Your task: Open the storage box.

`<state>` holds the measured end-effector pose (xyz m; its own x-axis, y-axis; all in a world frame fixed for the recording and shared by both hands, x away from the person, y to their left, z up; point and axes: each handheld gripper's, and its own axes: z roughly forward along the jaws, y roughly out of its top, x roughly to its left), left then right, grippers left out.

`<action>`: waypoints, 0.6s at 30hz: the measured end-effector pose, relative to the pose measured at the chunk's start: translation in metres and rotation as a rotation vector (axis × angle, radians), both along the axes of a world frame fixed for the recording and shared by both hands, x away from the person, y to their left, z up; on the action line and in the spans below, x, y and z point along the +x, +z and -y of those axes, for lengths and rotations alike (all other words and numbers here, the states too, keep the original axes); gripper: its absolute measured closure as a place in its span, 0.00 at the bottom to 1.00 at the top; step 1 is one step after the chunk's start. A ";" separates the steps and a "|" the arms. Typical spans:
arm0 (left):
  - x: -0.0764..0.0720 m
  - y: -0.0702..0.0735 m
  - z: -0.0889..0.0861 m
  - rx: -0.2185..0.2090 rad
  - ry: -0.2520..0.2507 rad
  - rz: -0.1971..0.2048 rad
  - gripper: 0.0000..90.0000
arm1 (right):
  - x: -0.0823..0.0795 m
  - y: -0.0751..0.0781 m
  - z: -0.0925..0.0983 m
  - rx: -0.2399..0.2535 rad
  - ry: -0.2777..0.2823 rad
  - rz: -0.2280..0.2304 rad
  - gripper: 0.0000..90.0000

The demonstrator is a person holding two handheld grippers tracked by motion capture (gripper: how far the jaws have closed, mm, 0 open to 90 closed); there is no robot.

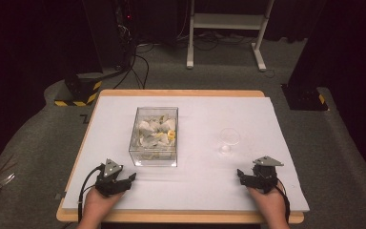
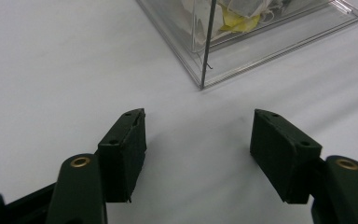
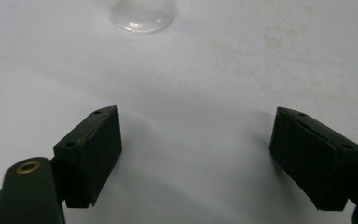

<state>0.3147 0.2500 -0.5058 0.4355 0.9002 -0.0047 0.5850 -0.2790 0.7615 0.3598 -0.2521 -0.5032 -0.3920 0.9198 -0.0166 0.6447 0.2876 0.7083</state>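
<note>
Not started; left gripper [image 1: 132,177] and right gripper [image 1: 239,173] gape empty; box [image 1: 154,136] at 12, cup [image 1: 229,139] at 1, both untouched.

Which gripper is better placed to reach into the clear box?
Left, likely. The left gripper sits just in front of the clear box, jaws open and empty, with the box corner straight ahead in its own view. The right gripper faces the glass.

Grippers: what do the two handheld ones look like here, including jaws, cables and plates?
Both the left gripper and the right gripper are black, each topped by a grey three-cornered plate with a black cable trailing back past the hand. Up close, the jaws end in blocky black pads with small screw holes, on arms with brass-coloured pivots. No sleeves show.
</note>
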 end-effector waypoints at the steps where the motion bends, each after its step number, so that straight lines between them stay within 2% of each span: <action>1: -0.001 0.001 0.000 -0.009 0.002 0.003 0.40 | 0.000 0.000 0.000 0.000 0.000 0.000 0.18; 3: -0.005 0.007 0.002 -0.043 0.007 0.024 0.40 | 0.000 0.000 0.000 -0.001 0.000 0.001 0.18; 6: -0.011 0.016 0.007 -0.057 0.021 0.069 0.42 | 0.000 0.000 0.000 0.000 0.000 0.000 0.18; 8: -0.013 0.019 0.010 -0.072 0.009 0.079 0.45 | 0.000 0.000 0.000 0.000 0.001 0.001 0.18; 10: -0.016 0.022 0.016 -0.074 -0.015 0.100 0.51 | 0.000 0.000 0.000 -0.001 0.000 0.003 0.18; 13: -0.017 0.026 0.026 -0.067 -0.032 0.128 0.54 | 0.000 0.000 0.000 -0.001 -0.001 0.003 0.18; 18: -0.010 0.035 0.037 -0.139 -0.045 0.162 0.64 | 0.000 0.000 0.000 -0.001 -0.001 0.004 0.18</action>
<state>0.3044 0.2132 -0.4709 0.4808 0.8752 -0.0539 0.4413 -0.1884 0.8774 0.3595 -0.2520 -0.5034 -0.3914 0.9200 -0.0192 0.6424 0.2881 0.7102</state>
